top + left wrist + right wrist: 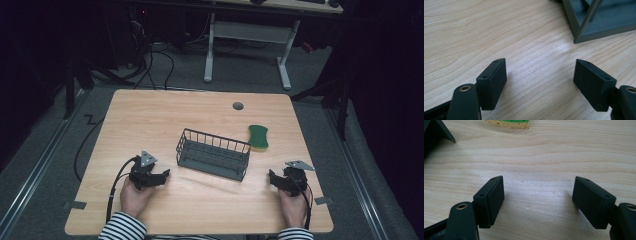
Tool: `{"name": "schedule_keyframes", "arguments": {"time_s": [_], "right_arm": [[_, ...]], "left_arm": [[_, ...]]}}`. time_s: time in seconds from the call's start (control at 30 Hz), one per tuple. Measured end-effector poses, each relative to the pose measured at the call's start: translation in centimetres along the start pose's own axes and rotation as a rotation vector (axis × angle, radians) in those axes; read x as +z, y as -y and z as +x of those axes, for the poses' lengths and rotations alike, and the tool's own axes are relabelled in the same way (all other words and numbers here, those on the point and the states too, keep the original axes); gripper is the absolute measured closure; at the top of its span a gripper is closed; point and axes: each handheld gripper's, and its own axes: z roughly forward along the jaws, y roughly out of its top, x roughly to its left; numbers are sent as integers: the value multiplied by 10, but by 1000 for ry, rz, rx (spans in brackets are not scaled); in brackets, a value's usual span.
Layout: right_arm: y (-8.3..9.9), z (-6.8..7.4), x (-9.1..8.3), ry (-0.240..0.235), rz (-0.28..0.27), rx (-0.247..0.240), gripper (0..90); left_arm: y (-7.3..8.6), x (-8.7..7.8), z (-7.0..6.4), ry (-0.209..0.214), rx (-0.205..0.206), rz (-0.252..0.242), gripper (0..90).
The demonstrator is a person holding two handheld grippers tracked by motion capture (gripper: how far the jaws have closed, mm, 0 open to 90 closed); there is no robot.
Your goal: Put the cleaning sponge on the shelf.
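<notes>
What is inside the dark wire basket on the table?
The wire basket looks empty: through its bars, the high view shows bare grey floor. The near wall's bars partly hide the strip of floor just behind them. The green sponge lies outside, beside the basket's right end.

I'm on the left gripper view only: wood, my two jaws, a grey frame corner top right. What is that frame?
Observer: A dark wire basket, standing in the middle of the table with nothing in it, as the high view shows.
Operator: Anything else on the table?
Observer: A green sponge lies flat just off the basket's far right end, apart from it.
Operator: Where is the other gripper?
Observer: The right gripper rests at the near right of the table, beside the basket's right end; its jaws stand wide apart with nothing between them.
Operator: And mine, from above?
Observer: The left gripper sits near the basket's near left corner, not touching it.
</notes>
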Motion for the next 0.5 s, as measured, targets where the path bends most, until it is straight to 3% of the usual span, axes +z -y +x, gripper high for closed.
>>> {"name": "schedule_keyframes", "arguments": {"time_s": [0.1,0.23,0.3,0.4,0.5], "right_arm": [[0,0,0,0,-1,-1,264],[0,1,-3,-17,-3,-13,366],[1,7,-7,-63,-25,-35,360],[2,13,-12,-92,-45,-64,363],[4,28,-17,-160,-57,-110,396]], "left_arm": [[0,0,0,-5,-5,-3,300],[-1,0,1,-6,-5,-3,325],[-2,0,1,-8,-4,2,326],[-4,1,0,-2,5,18,339],[-9,0,-4,15,18,29,359]]}}
